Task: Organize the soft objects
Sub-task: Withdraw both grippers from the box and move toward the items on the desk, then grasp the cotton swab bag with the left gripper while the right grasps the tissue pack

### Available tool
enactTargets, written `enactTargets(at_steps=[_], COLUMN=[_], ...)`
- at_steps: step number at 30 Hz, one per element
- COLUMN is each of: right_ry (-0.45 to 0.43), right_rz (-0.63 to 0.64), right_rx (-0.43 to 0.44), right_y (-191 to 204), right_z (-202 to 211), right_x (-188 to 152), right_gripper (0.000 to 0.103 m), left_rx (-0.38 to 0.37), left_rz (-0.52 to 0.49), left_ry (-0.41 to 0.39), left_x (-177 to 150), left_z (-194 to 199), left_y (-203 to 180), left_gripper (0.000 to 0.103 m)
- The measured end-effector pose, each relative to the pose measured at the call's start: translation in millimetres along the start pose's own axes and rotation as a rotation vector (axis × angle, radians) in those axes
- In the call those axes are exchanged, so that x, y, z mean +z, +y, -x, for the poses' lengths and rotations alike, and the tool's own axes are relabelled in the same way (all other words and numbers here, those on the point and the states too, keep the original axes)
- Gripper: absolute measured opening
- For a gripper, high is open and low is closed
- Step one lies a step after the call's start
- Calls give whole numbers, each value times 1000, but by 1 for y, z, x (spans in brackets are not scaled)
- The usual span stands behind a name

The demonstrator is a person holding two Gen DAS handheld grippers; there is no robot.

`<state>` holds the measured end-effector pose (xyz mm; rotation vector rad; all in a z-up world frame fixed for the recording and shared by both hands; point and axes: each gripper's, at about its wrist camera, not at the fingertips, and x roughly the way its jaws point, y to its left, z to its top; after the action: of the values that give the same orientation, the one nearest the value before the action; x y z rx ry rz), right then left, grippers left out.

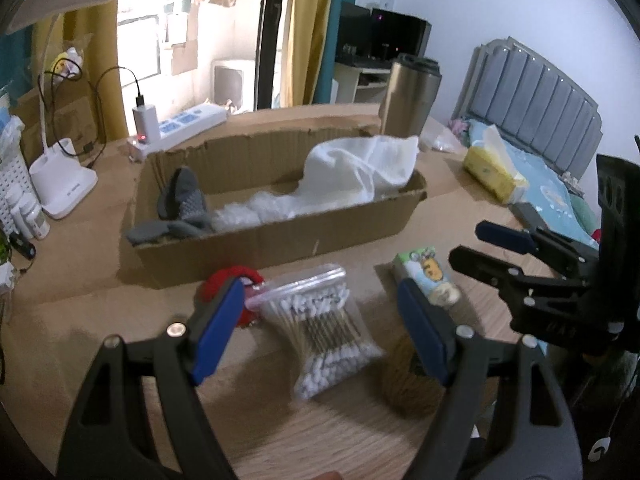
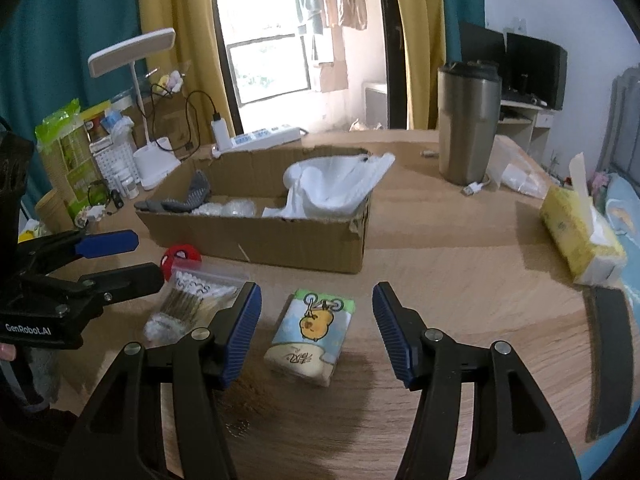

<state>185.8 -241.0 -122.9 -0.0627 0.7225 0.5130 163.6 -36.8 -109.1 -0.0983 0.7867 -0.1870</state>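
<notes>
A low cardboard box [image 1: 280, 236] [image 2: 280, 240] on the wooden table holds a white cloth [image 1: 360, 168] [image 2: 336, 184], grey socks [image 1: 180, 208] [image 2: 188, 196] and clear plastic wrap [image 1: 244, 212]. In front of it lie a bag of cotton swabs [image 1: 320, 328] [image 2: 188, 304], a red plush ball [image 1: 236, 276] [image 2: 182, 254] and a cartoon tissue pack [image 1: 430, 276] [image 2: 310, 336]. My left gripper [image 1: 320, 336] [image 2: 128, 256] is open above the swab bag. My right gripper [image 2: 316, 332] [image 1: 472, 244] is open around the tissue pack, above it.
A steel tumbler [image 2: 466, 124] [image 1: 408, 96], a yellow tissue box [image 2: 580, 232] [image 1: 492, 172], a power strip [image 2: 264, 136] [image 1: 180, 124] and a white desk lamp [image 2: 152, 160] [image 1: 60, 184] stand around the box. Bottles and packets crowd the left edge [image 2: 80, 160]. A bed [image 1: 552, 184] lies right.
</notes>
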Motion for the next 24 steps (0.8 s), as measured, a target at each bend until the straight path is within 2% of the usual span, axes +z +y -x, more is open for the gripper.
enactTargets(at_steps=[7, 18, 24], right_ry=[53, 93, 104], right_rz=[0, 3, -6], right_rx=[24, 40, 40], right_y=[0, -2, -8], right_z=[-19, -37, -42], right_x=[-8, -13, -15], right_gripper=[61, 61, 61], left_rx=[11, 23, 17], left_rz=[9, 29, 4], left_ry=[49, 122, 157], left_x=[-6, -11, -13], left_z=[-15, -37, -48], left_y=[2, 4, -2], left_gripper=[80, 80, 80])
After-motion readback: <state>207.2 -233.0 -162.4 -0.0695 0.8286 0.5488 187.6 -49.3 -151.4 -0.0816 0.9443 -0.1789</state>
